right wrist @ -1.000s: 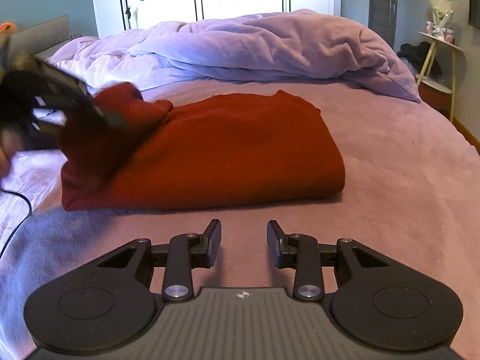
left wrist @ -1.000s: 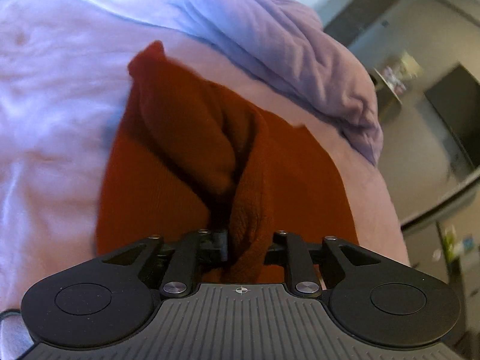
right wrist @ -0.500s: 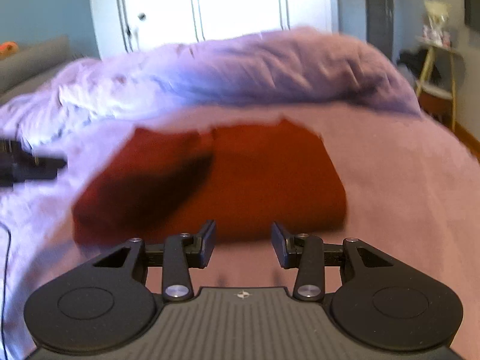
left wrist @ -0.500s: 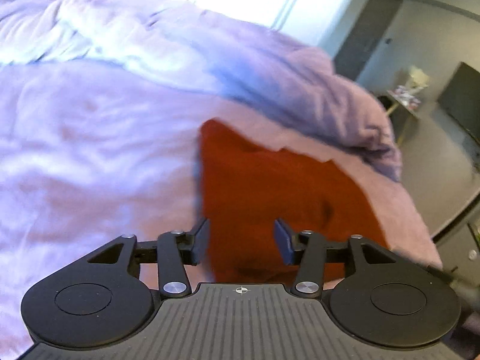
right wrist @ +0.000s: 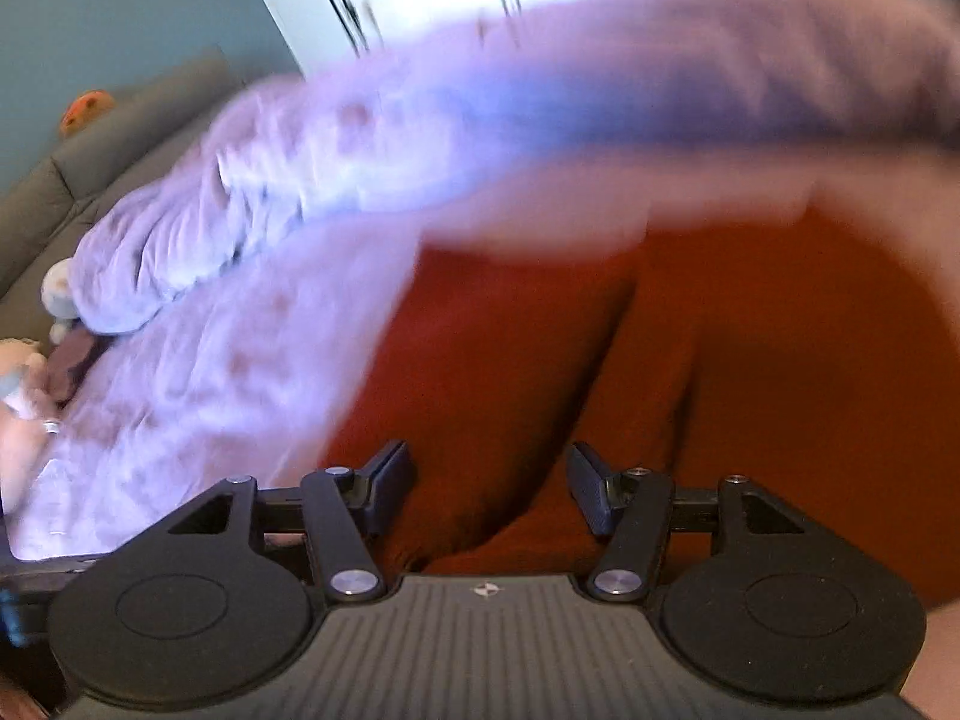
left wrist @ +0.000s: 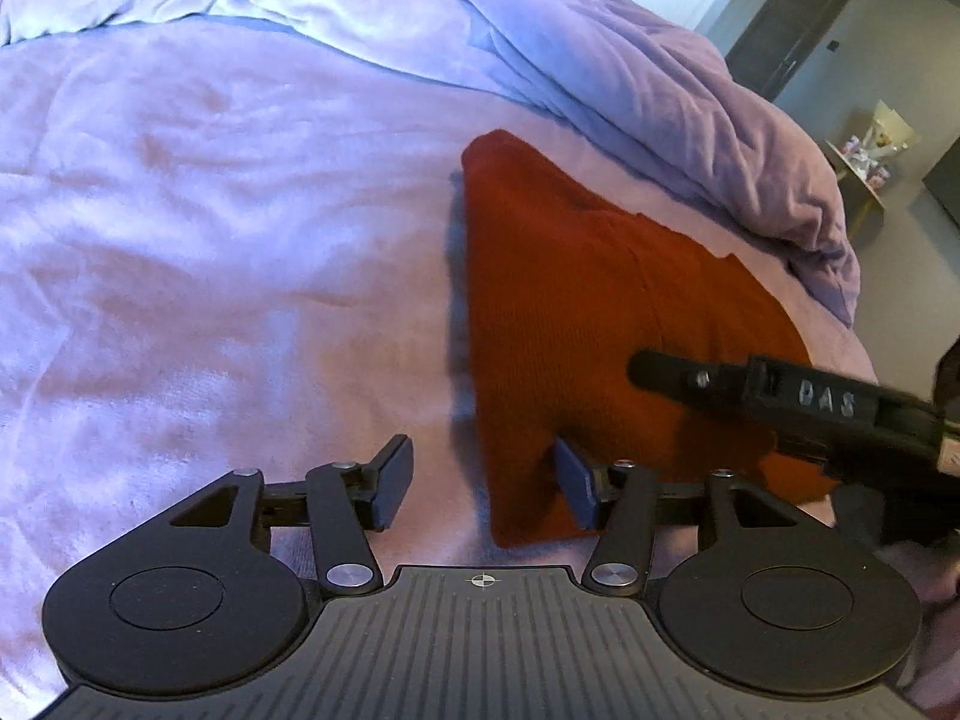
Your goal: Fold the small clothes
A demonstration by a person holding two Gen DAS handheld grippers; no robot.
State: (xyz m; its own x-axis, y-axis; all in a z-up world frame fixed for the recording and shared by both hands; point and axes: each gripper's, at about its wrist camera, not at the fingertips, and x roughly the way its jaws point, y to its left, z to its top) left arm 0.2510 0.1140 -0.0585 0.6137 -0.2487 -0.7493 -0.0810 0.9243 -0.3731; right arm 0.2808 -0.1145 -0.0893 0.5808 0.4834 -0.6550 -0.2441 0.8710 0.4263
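A rust-red knit garment (left wrist: 576,312) lies folded flat on the lilac bed cover (left wrist: 210,228). My left gripper (left wrist: 483,483) is open and empty, low at the garment's near left corner, with its right finger against the cloth edge. My right gripper (right wrist: 489,486) is open and empty, close over the red garment (right wrist: 750,360); this view is motion-blurred. The right gripper also shows in the left wrist view (left wrist: 780,402) as a black bar reaching over the garment's right part.
A bunched lilac duvet (left wrist: 600,72) lies along the far side of the bed. A small side table with a bouquet (left wrist: 870,150) stands beyond the bed's right edge. A grey sofa (right wrist: 90,150) with soft toys is at the left.
My left gripper let go of the garment's fold, which now lies flat, opened and drew back to the near left corner. My right gripper moved forward over the garment.
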